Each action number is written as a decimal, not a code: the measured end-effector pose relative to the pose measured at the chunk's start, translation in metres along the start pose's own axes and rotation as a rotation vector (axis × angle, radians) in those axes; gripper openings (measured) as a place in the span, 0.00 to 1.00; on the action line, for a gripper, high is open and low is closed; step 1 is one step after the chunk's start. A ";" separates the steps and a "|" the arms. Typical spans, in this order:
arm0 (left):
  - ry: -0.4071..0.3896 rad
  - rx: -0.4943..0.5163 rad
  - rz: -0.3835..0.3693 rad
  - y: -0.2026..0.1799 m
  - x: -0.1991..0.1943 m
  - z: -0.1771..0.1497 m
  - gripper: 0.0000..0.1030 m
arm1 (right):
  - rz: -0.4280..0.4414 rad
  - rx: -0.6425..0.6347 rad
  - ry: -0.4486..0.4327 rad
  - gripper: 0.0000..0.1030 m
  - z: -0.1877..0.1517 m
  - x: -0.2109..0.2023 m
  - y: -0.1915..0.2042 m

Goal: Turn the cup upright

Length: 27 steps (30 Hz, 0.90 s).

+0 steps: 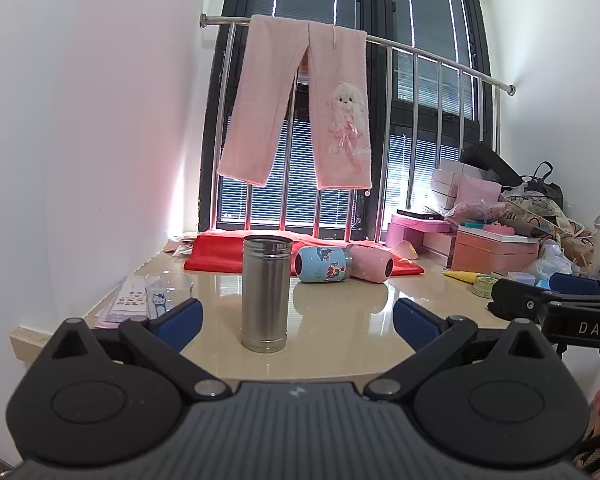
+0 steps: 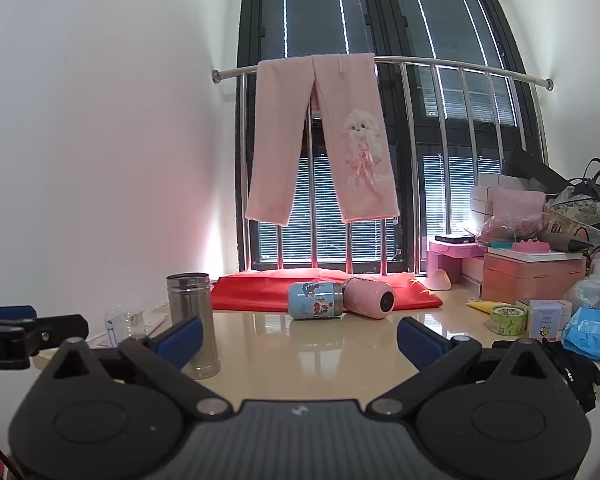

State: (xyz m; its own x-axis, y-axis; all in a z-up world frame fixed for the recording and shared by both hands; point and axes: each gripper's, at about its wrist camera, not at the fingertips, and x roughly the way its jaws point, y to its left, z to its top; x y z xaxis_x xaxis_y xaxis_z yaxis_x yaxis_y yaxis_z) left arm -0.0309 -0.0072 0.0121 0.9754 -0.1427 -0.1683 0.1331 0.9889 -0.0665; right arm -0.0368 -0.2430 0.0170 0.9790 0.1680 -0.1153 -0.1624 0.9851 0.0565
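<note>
While both grippers hang back at the near edge of the beige countertop (image 2: 300,360), the steel cup (image 1: 265,292) already stands upright, open end up. Left gripper (image 1: 298,318) has its jaws spread wide with the steel cup between them, not touching, gripping nothing. Right gripper (image 2: 300,338) is just as wide and empty. Behind the steel cup, 2 more lie on their sides: blue cartoon cup (image 2: 315,300) and pink cup (image 2: 369,298), touching.

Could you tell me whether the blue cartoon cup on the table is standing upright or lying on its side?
On its side. The blue cartoon cup lies lengthwise on the table, its dark end facing sideways.
</note>
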 end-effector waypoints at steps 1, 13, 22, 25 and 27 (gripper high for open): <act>0.000 0.000 0.001 0.000 0.000 0.000 1.00 | -0.001 0.000 0.000 1.00 0.000 0.000 0.000; 0.000 -0.001 0.002 0.001 0.000 -0.001 1.00 | -0.002 0.000 0.000 1.00 0.000 0.000 0.001; -0.003 0.000 0.000 0.002 -0.001 -0.001 1.00 | -0.001 0.001 -0.001 1.00 0.000 0.000 0.001; -0.006 0.001 -0.004 0.002 -0.002 -0.001 1.00 | -0.001 0.001 -0.001 1.00 -0.001 0.000 0.000; -0.006 0.003 -0.003 0.002 -0.002 -0.001 1.00 | 0.000 0.001 -0.002 1.00 -0.001 0.000 0.000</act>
State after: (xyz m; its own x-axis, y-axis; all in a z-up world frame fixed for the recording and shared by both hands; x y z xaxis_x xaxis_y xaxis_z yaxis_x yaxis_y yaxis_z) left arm -0.0326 -0.0050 0.0115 0.9760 -0.1453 -0.1623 0.1365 0.9885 -0.0645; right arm -0.0370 -0.2428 0.0164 0.9792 0.1681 -0.1138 -0.1624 0.9850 0.0577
